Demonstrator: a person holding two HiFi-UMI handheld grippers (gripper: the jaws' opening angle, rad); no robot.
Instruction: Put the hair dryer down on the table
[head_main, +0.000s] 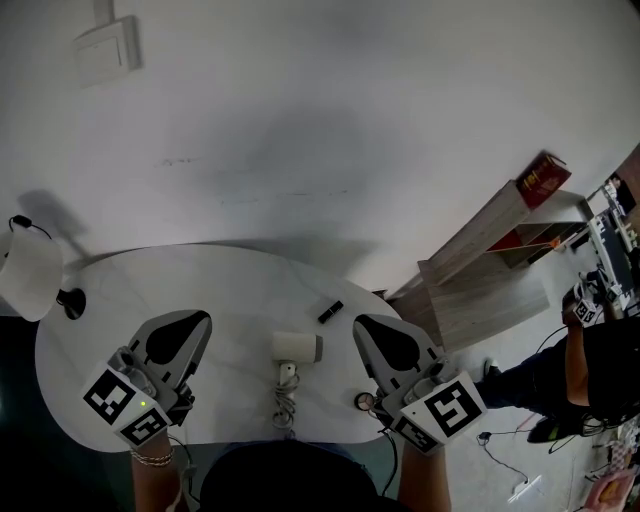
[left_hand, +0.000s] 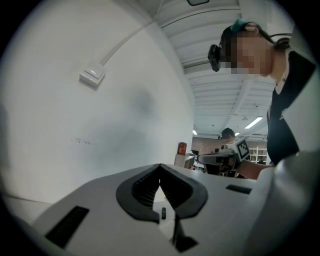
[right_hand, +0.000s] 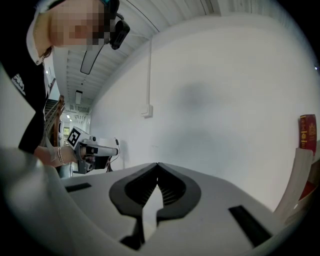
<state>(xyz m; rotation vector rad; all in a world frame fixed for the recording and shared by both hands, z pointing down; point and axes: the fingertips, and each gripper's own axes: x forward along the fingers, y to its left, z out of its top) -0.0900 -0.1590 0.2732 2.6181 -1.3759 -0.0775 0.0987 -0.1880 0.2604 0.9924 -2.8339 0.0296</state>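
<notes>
Left gripper (left_hand: 160, 166): jaws closed tip to tip with nothing between them; held over the left near part of the table (head_main: 230, 285).
Right gripper (right_hand: 158, 164): jaws likewise pressed together and empty; held over the right near edge.
Hair dryer (head_main: 297, 347): white, lying on the table between the two grippers and clear of both. Its handle points toward the person.
Cord (head_main: 285, 405): bundled at the near edge.
Small black item (head_main: 330, 312): on the table just beyond the dryer, near the right gripper's tips.
Wooden shelf (head_main: 480, 275): right of the table; a red box (head_main: 543, 180) stands on top.
</notes>
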